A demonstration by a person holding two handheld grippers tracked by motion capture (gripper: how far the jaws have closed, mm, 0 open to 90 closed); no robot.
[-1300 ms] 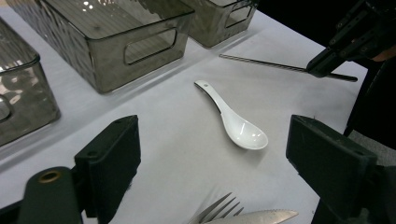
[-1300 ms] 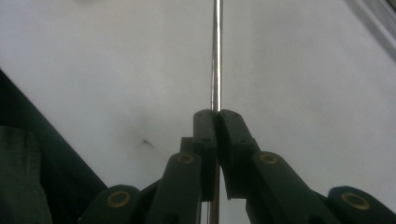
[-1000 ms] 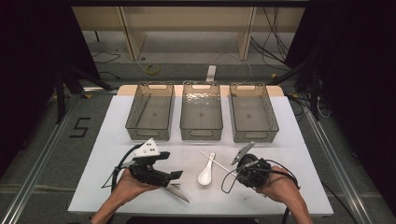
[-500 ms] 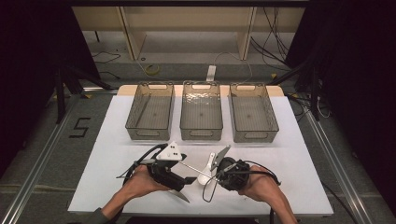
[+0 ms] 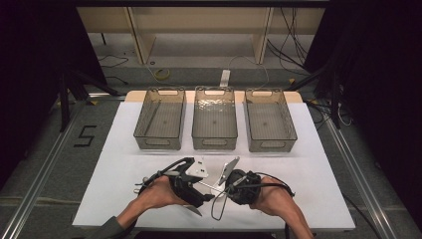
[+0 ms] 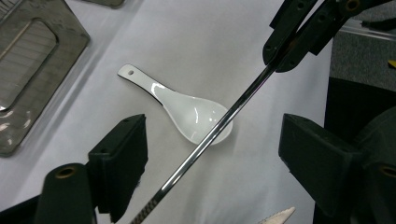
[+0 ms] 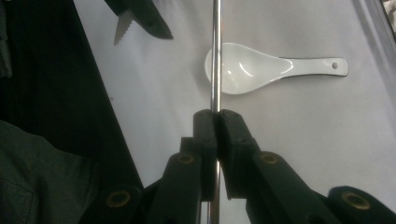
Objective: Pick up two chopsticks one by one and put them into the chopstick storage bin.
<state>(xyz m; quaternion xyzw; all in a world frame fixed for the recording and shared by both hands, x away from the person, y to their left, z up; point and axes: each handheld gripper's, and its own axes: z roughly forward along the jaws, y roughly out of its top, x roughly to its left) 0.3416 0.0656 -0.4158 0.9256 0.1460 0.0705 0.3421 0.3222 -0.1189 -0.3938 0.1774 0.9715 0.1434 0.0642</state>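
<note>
Metal rod (image 7: 215, 51) — a thin utensil handle — is pinched in the right tool (image 7: 216, 116) and slants over the white spoon (image 6: 187, 112) lying on the surface (image 6: 233, 42). It passes between the left tool's (image 6: 212, 144) spread jaws, which have just been closing without touching it.
</note>
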